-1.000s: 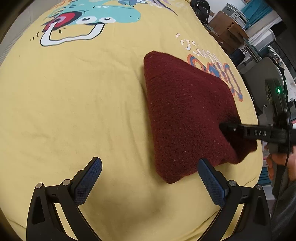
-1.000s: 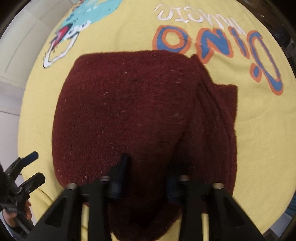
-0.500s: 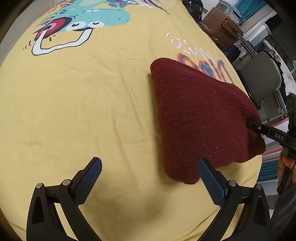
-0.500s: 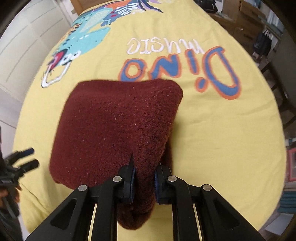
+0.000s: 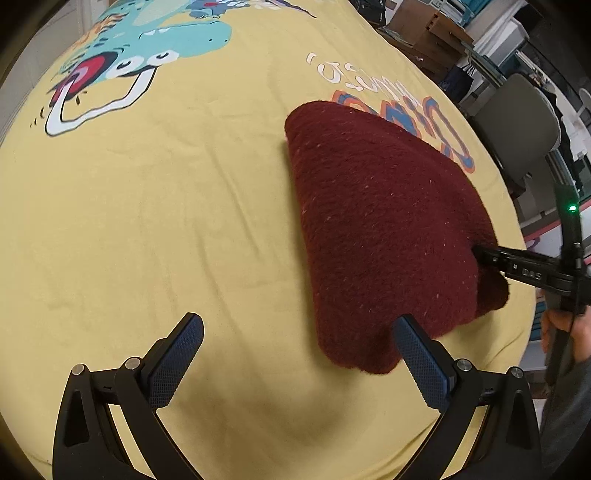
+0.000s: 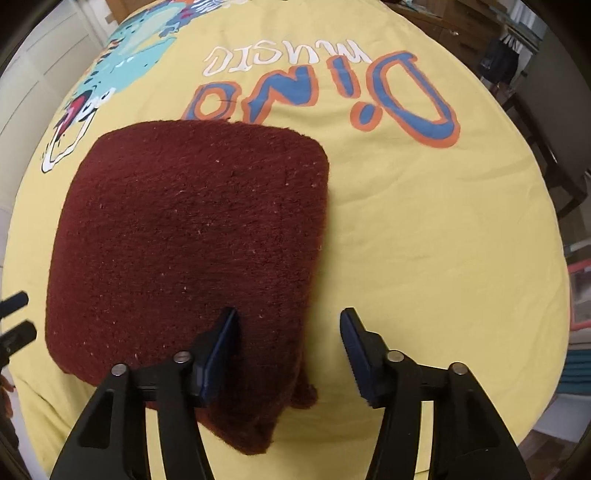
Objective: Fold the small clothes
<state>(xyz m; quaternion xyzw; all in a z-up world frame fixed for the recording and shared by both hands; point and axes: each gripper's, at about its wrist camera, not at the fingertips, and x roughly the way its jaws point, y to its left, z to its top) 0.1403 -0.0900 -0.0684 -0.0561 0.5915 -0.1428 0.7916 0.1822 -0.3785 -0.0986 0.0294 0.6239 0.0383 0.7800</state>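
A dark red fleece garment (image 5: 384,229) lies folded into a thick rectangle on a yellow dinosaur-print sheet (image 5: 166,206); it also shows in the right wrist view (image 6: 192,236). My left gripper (image 5: 295,354) is open and empty, just left of the garment's near corner. My right gripper (image 6: 288,332) is open at the garment's near right edge, its left finger (image 6: 221,339) over the cloth and its right finger (image 6: 354,339) over bare sheet. The right gripper also shows in the left wrist view (image 5: 487,254) at the garment's edge.
The sheet carries a teal dinosaur print (image 5: 177,33) and "Dino music" lettering (image 6: 332,88). A grey chair (image 5: 517,125), boxes and shelves (image 5: 424,22) stand beyond the far edge. White panelled doors (image 6: 44,66) show at the left.
My right gripper was shut on the garment's folded edge half a second ago and has opened, releasing it. The garment has settled flat as a folded rectangle. My left gripper stayed open.
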